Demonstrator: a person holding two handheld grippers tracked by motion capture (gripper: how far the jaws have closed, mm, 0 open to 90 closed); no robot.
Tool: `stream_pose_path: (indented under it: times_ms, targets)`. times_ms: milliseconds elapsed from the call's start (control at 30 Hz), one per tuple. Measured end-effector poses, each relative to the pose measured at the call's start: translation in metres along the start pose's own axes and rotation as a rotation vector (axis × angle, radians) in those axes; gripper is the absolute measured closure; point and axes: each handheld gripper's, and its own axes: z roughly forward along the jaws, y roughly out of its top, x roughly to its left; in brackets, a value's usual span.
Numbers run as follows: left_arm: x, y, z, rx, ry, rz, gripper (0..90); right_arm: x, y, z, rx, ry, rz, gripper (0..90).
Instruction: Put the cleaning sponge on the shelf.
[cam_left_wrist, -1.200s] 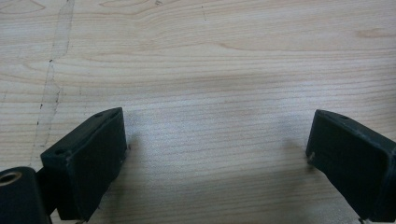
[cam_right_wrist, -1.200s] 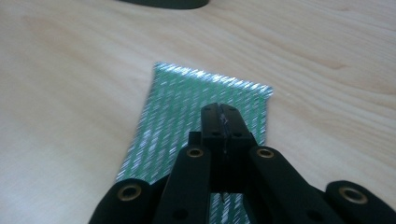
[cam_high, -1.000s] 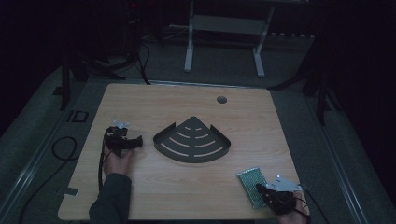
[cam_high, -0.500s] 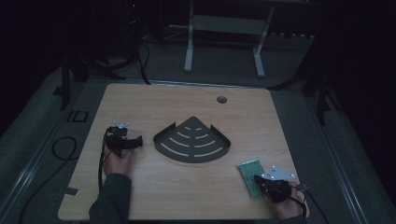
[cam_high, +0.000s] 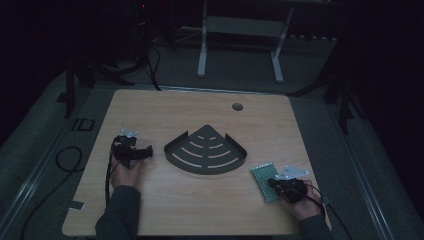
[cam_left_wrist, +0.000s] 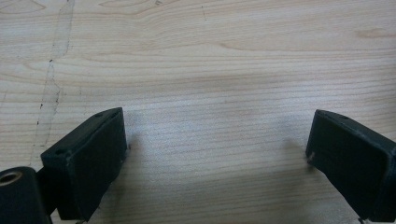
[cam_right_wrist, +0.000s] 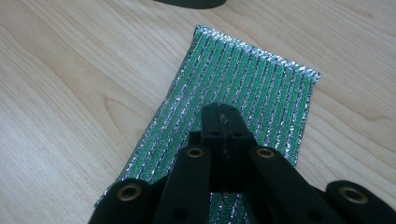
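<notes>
Table (cam_high: 200, 210): dark fan-shaped tray (cam_high: 206, 150) unmoved between tools. Green scrub pad (cam_right_wrist: 243, 102) under right tool (cam_high: 274, 183), which has shifted left onto it, jaws closed together. Left tool (cam_high: 148, 151) unchanged, jaws wide apart, nothing held.

High view overlooks whole table (cam_high: 200, 210); claw views sit close above its wood.

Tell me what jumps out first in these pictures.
A dark fan-shaped slotted metal tray sits mid-table on the pale wooden table. At the near right lies a green and silver striped scouring pad, with the right gripper shut over it. The left gripper gapes open over bare wood.
</notes>
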Motion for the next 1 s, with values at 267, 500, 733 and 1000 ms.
stream_pose_path:
  times_ms: [267, 500, 733, 1000]
  targets:
    - [0.0, 0.0, 0.0, 0.0, 0.0, 0.0, 5.4, -0.018, 0.003, -0.008, 0.034, -0.063, 0.11, 76.7]
    - [0.0, 0.0, 0.0, 0.0, 0.0, 0.0, 5.4, -0.033, 0.002, -0.006, 0.095, -0.065, 0.161, 81.5]
    - [0.0, 0.0, 0.0, 0.0, 0.0, 0.0, 5.4, -0.045, 0.006, -0.001, 0.149, -0.006, 0.199, 82.3]
    - [0.0, 0.0, 0.0, 0.0, 0.0, 0.0, 5.4, -0.053, 0.013, 0.0, 0.173, 0.033, 0.2, 82.2]
